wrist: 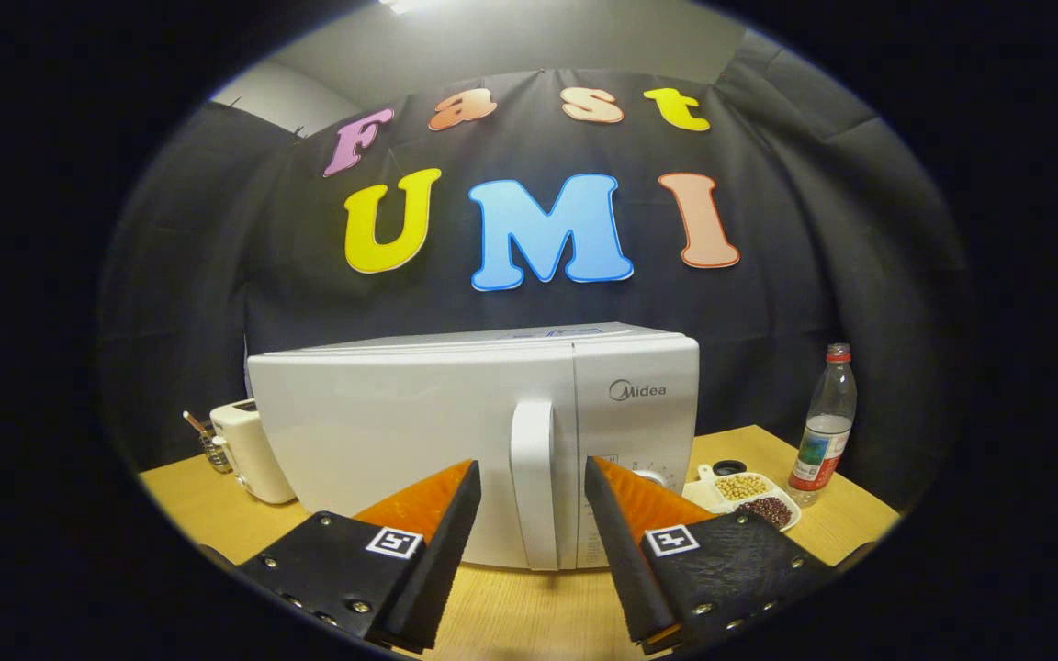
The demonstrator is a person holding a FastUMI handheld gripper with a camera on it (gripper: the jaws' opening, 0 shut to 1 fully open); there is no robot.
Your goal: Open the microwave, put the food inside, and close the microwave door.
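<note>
A white microwave [419,431] stands on the wooden table [529,610] with its door closed. Its vertical white door handle [534,477] rises just ahead of my gripper [532,468], lined up with the gap between the two fingers. The fingers are spread wide and touch nothing. To the right of the microwave lies a white divided dish [749,500] holding pale beans and dark red beans. The control panel with a dial sits right of the handle, partly hidden behind my right finger.
A plastic water bottle [825,427] with a red cap stands right of the dish. A cream toaster [249,452] and a small jar with a utensil [210,443] sit left of the microwave. A black lid [729,467] lies behind the dish.
</note>
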